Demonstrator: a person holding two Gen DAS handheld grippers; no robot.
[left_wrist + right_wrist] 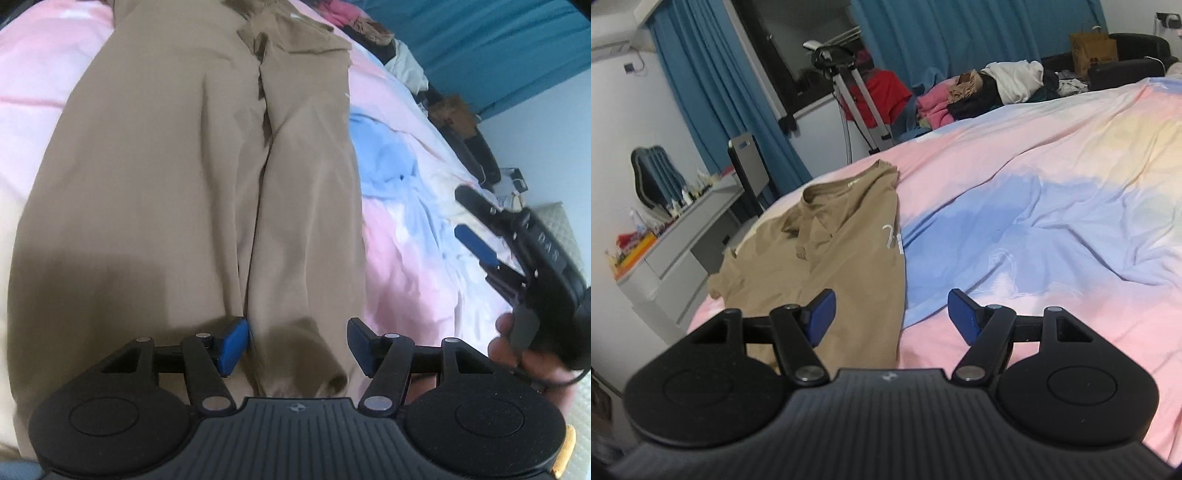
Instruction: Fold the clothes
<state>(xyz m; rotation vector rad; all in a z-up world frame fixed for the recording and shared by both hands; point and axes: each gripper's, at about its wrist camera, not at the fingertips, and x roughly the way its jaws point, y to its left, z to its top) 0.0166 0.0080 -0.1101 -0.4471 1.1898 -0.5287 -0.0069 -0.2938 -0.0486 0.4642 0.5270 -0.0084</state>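
Tan shirt (192, 177) lies on the bed (1052, 155); left gripper (297, 349) and right gripper (892, 319) both released, grasping nothing.

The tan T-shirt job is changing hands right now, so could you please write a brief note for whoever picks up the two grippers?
Left gripper: jaws open, straddling the near edge of the tan T-shirt but not pinching it.
Right gripper: jaws open, empty, over the pastel bedcover by the shirt's right edge.
Shirt: lies lengthwise on the bed, collar at the far end.
Done: both sides look folded inward and meet along a middle seam.
Left: likely fold it end to end, then smooth it.
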